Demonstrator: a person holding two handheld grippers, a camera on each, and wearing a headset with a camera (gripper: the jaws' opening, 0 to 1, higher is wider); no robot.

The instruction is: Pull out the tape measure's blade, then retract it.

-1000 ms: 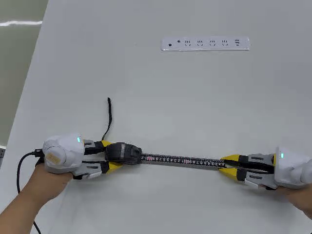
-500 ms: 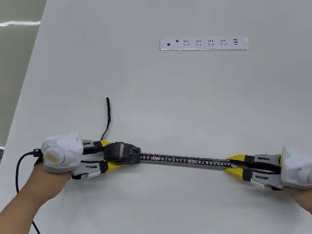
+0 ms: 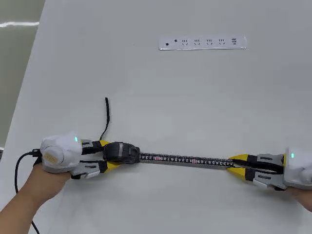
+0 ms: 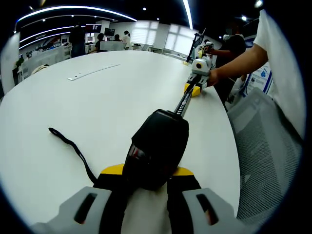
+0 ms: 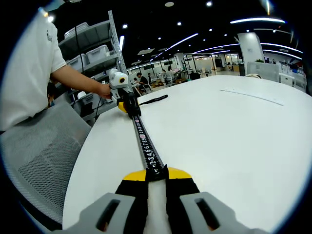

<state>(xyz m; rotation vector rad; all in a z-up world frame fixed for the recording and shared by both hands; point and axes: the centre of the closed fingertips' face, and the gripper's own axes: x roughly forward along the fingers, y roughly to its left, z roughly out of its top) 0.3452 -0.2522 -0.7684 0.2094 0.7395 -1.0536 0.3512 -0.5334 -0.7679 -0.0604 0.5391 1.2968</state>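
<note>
Well below the strip (image 3: 202, 42), the left gripper (image 3: 110, 154) clamps the tape (image 3: 123, 152) (black case, strap (image 3: 107, 117) trailing stripward). The right gripper (image 3: 235, 164) pinches the blade (image 3: 185, 159) tip, with the blade stretched between them.

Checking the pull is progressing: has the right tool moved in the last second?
Yes: against the power strip, the right tool moved rightward, drawing out more blade.

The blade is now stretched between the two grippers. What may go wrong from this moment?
1. The right gripper pinches the blade only at its end; if it slips, the blade may whip back toward the case.
2. The left gripper holds the rounded case by its rear; a harder pull may twist it loose.
</note>
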